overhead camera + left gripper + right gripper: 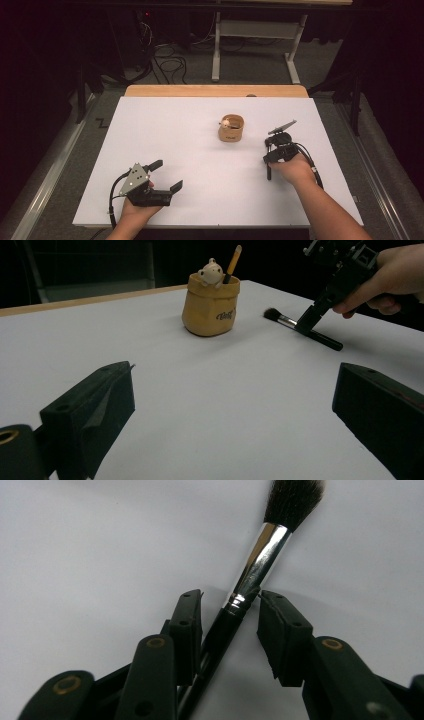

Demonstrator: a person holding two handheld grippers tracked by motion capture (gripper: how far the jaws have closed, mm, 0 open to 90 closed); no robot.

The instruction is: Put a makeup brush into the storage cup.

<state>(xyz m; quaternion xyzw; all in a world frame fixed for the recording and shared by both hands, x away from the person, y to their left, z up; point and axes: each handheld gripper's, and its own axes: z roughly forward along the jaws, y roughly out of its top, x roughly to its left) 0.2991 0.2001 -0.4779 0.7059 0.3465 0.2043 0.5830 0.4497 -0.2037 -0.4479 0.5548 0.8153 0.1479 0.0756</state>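
The right gripper (230,612) is standing over a black-handled makeup brush (252,565) that is lying flat on the white table (200,165). Its jaws are straddling the handle just below the silver ferrule: the left pad looks to be touching the handle, while a gap is showing at the right pad, so the jaws are partly closed around the brush and not yet clamping it. Taking it near the ferrule rather than at the tail would probably keep the brush from swinging once lifted. In the left gripper view the same gripper (304,324) is pointing down onto the brush (300,327), whose bristles are pointing toward the cup.

The left gripper (167,175) is resting near the table's near edge, jaws spread wide and holding nothing, well apart from the work.

Farther off, a tan pen cup (210,305) is standing upright near the table's middle, a small bear figure (210,272) and a yellow-handled brush (232,262) already sitting in it. It seems the likely destination. Bare table is lying between brush and cup; only those two occupants are crowding the opening.
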